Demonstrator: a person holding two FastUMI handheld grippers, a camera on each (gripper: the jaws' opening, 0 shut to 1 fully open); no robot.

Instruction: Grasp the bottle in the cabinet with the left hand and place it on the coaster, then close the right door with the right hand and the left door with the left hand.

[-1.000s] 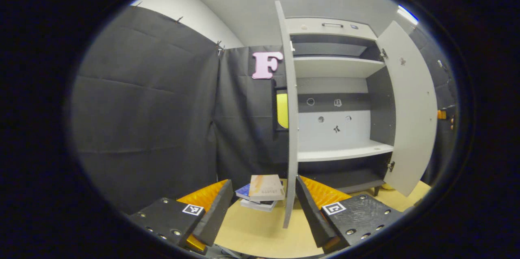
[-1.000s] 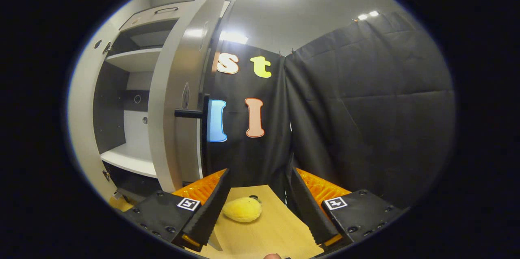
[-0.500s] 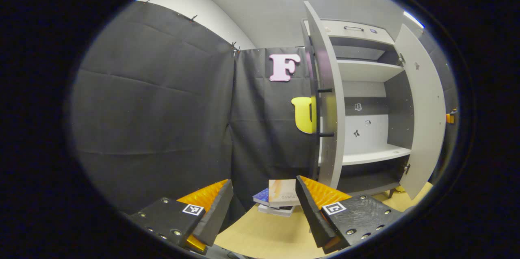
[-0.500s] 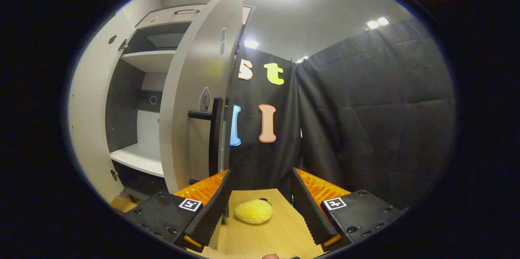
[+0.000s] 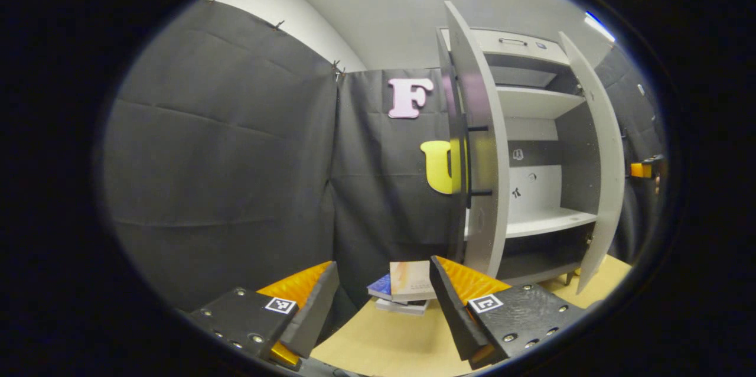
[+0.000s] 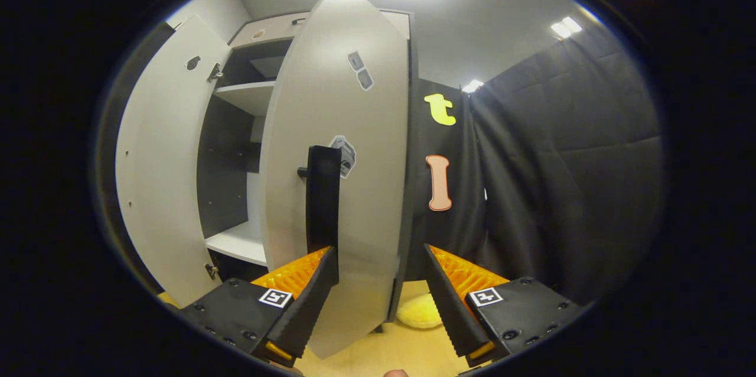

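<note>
Left gripper view, item one: my left hand-held gripper, jaws spread wide, nothing between them, held above the table. Beyond its fingers, a small stack of books lies on the table, close to the left door.

Item two: cabinet, grey, both doors ajar. Left door stands edge-on to me, dark bar handle on its outer face. Right door is partly swung in. Contents: upper shelf bare; lower shelf bare; a few small stickers on the back panel. I cannot see the bottle or the coaster in either view, so I cannot say where they lie.

Item three, far right edge: my right hand-held gripper, small, state unreadable from here.

Right gripper view, item four: right hand-held gripper, jaws wide apart, gripping nothing, just in front of the right door; its long dark handle rises just above one finger. A yellow plush object rests on the table behind the door's lower corner.
</note>
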